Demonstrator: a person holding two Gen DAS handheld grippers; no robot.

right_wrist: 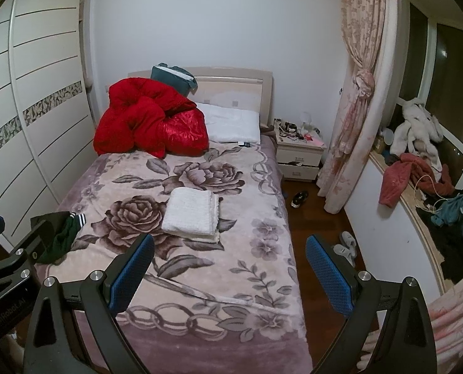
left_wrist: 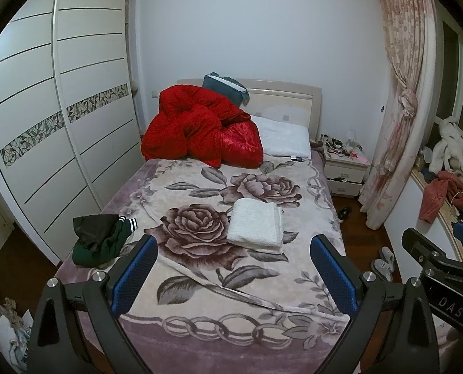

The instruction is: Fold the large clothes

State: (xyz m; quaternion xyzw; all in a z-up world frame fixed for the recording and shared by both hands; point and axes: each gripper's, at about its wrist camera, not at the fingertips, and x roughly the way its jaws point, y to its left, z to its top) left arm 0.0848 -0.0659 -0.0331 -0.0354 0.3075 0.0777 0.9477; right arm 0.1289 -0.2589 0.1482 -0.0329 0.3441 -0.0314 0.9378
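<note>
A folded white fleece garment (left_wrist: 256, 226) lies in the middle of the bed (left_wrist: 200, 336), also in the right wrist view (right_wrist: 191, 216). A crumpled dark green and black garment with white stripes (left_wrist: 99, 238) lies at the bed's left edge, also in the right wrist view (right_wrist: 60, 233). My left gripper (left_wrist: 234, 247) is open and empty, held above the foot of the bed. My right gripper (right_wrist: 229, 246) is open and empty, above the bed's right edge. Each gripper shows at the edge of the other's view.
A red quilt (left_wrist: 197, 124), a white pillow (left_wrist: 285, 138) and a teal bag (left_wrist: 226, 87) lie at the headboard. A wardrobe (left_wrist: 60, 109) stands left. A nightstand (right_wrist: 300, 152), curtain (right_wrist: 356, 93), slippers (right_wrist: 345, 244), a shoe (right_wrist: 300, 198) and a cluttered window ledge (right_wrist: 433, 205) are right.
</note>
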